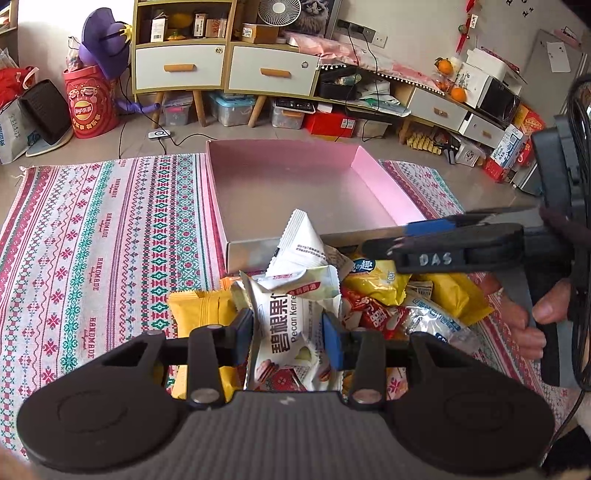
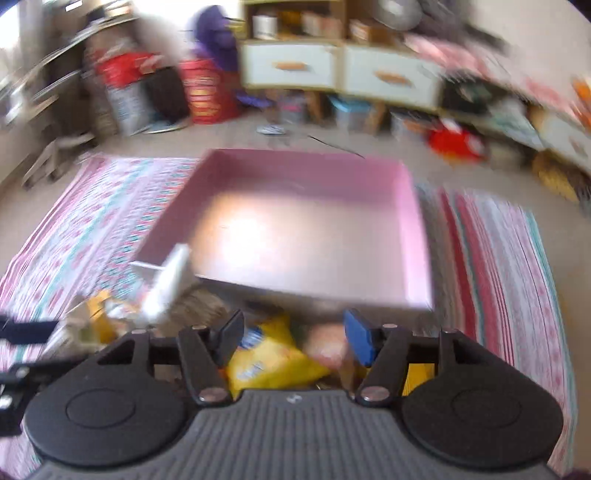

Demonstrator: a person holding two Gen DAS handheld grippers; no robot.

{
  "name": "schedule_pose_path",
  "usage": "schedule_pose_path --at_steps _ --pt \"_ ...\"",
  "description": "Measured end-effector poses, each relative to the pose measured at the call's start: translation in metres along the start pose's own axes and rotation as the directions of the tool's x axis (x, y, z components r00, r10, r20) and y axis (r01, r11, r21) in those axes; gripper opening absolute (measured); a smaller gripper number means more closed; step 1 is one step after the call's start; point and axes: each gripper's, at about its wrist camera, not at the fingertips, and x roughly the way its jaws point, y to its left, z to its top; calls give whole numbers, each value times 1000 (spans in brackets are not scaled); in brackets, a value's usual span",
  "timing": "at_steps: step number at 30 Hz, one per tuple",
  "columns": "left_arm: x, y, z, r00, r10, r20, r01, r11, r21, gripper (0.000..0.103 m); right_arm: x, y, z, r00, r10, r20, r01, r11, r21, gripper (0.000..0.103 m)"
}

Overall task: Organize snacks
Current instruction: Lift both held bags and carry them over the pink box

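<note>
Upright, long axis vertical (pinched): pecan packet (image 1: 288, 328).

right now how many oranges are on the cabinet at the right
2 oranges show in the left wrist view: one higher up at the back of the low cabinet, one lower and nearer its front edge. The clutter could hide more.

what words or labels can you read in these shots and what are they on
"Pecan Kerne", cut off, beside large Chinese characters: white snack packet between the left gripper's pads.
"DAS": handwritten on the right gripper's finger.
"Lay's": red tub on the floor.
"HANDMADE": repeated along the patterned cloth.
"5009": label on a box on the cabinet.
Other packets' print: too small or crumpled.
Right wrist view: too blurred to read.
</note>
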Motion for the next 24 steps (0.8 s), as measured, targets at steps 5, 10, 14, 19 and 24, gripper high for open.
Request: schedule_pose_path --at_steps 5,10,14,19,24 --pt "2 -1 -2 1000 1 -7 -1 1000 6 47 22 1 -7 992 16 -122 -22 999 -49 53" --pt "2 0 0 1000 0 -8 0 1000 4 47 26 -2 -12 990 8 -141 -17 998 -64 57" --pt "3 -1 0 1000 4 -7 -4 1000 10 47 30 10 -14 990 -18 -138 1 992 -126 68" --pt "3 1 -1 1000 7 -7 -7 1000 -1 47 29 28 -21 992 -84 -93 58 965 -254 46" --pt "-1 1 0 1000 -2 3 2 1000 0 47 15 24 -20 995 -85 -60 69 970 -231 43"
